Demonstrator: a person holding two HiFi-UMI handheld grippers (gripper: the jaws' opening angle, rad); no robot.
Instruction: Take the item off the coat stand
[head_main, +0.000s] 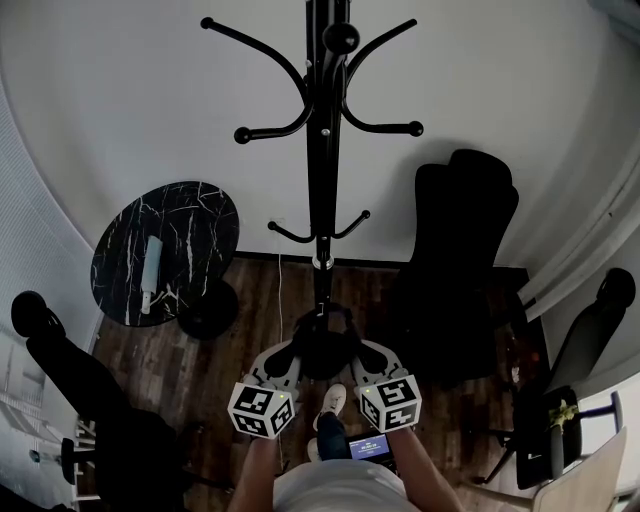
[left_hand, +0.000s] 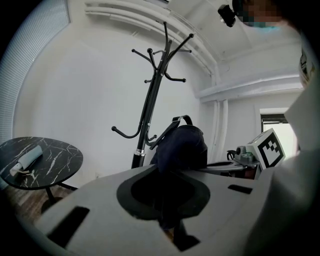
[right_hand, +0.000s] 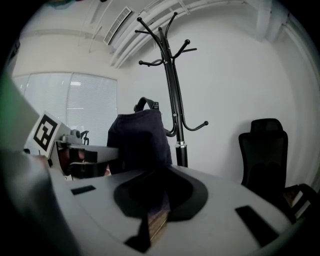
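Observation:
A dark backpack (head_main: 325, 346) hangs low in front of the black coat stand (head_main: 320, 160), off its hooks, and is held between my two grippers. My left gripper (head_main: 291, 362) is shut on the bag's left side and my right gripper (head_main: 364, 357) on its right side. In the left gripper view the dark fabric of the backpack (left_hand: 182, 145) runs down into the closed jaws, with the coat stand (left_hand: 149, 112) behind it. The right gripper view likewise has the backpack (right_hand: 138, 140) pinched in its jaws, beside the coat stand (right_hand: 175, 105). All the stand's hooks are bare.
A round black marble table (head_main: 195, 215) stands at the left with a pale folded item (head_main: 151, 270) on it. A black office chair (head_main: 458, 265) stands right of the stand. More dark chairs sit at the far left (head_main: 60, 365) and far right (head_main: 585, 345). The white wall is close behind.

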